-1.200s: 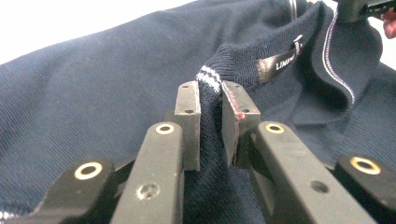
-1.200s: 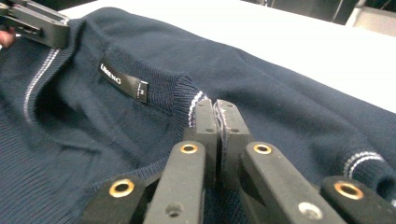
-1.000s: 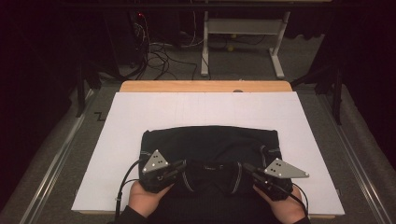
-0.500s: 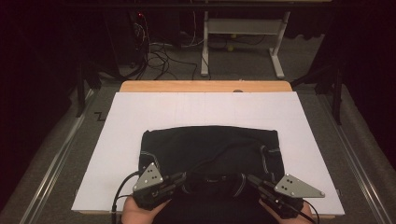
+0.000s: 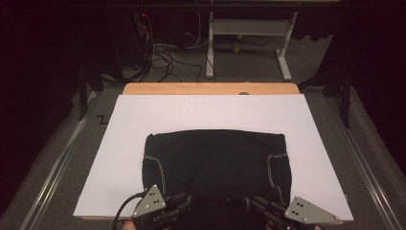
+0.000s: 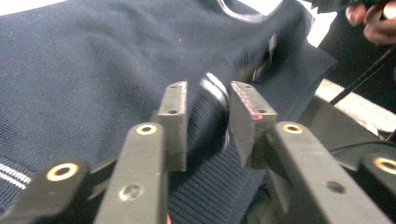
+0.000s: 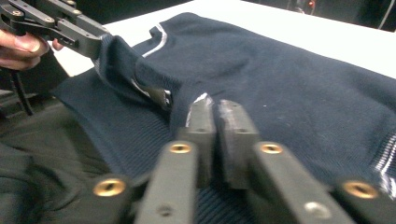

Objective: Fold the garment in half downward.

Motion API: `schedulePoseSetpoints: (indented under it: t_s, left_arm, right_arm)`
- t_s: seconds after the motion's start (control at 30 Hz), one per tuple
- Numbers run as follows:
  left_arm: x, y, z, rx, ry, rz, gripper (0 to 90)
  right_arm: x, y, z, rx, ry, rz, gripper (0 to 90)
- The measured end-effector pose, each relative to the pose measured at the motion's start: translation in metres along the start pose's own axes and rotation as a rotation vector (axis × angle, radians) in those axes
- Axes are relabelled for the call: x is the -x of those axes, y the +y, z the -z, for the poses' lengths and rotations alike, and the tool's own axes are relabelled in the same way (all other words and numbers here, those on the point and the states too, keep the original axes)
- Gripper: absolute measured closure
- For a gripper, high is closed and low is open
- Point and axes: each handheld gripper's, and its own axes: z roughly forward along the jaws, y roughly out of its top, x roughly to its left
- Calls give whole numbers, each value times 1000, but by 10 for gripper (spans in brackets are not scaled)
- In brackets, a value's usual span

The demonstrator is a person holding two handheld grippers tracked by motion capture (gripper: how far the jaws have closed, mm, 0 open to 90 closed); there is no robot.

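Left gripper (image 6: 205, 100): jaws have just been opening a little; a ridge of the dark navy knit sweater with white piping (image 5: 215, 160) sits between the pads, ribbed fabric bunched in the gap, and the pads appear to press it on both sides. Right gripper (image 7: 215, 119): jaws nearly together, also just eased a touch wider, with a thin fold of the same sweater's edge pinched between them.

Compared with one second ago, both grippers have drawn back toward 6 o'clock in the high view, now at the very near edge of the white sheet-covered table (image 5: 201, 108), the hands almost out of frame. The sweater's near hem has come with them; the body lies flatter and more spread, its far edge at 12 o'clock unchanged.

Judgement: this reads as a pull-to-smooth step, hem gripped at 7 and 5 o'clock (the collar sits between them, near the other gripper (image 7: 56, 23) in the right gripper view). The loosening jaws suggest release is close.
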Motion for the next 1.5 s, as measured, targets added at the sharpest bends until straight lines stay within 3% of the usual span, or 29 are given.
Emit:
schedulePoseSetpoints:
  t_s: [0.13, 0.43, 0.57, 0.77, 1.0, 1.23, 1.5]
  left_arm:
    - [-3, -1, 4, 13, 16, 12, 583]
    - [-25, -9, -6, -28, 64, 59, 535]
    - [-38, -13, -10, -40, 100, 73, 494]
    - [-56, -18, -12, -39, 117, 99, 451]
    - [-74, -20, -10, -20, 123, 111, 402]
    - [-90, -21, -5, 22, 171, 125, 309]
    - [-109, -21, -3, 44, 184, 163, 141]
  right_arm:
    - [-1, 1, 2, 15, -9, 6, 777]
    - [7, -2, -3, -2, -52, 0, 706]
    - [14, -5, -6, -9, -78, -15, 655]
    - [29, -11, -11, -18, -121, -56, 557]
    - [43, -14, -15, -22, -174, -84, 444]
    - [57, -16, -19, -12, -214, -115, 331]
    - [72, -19, -20, -11, -265, -126, 190]
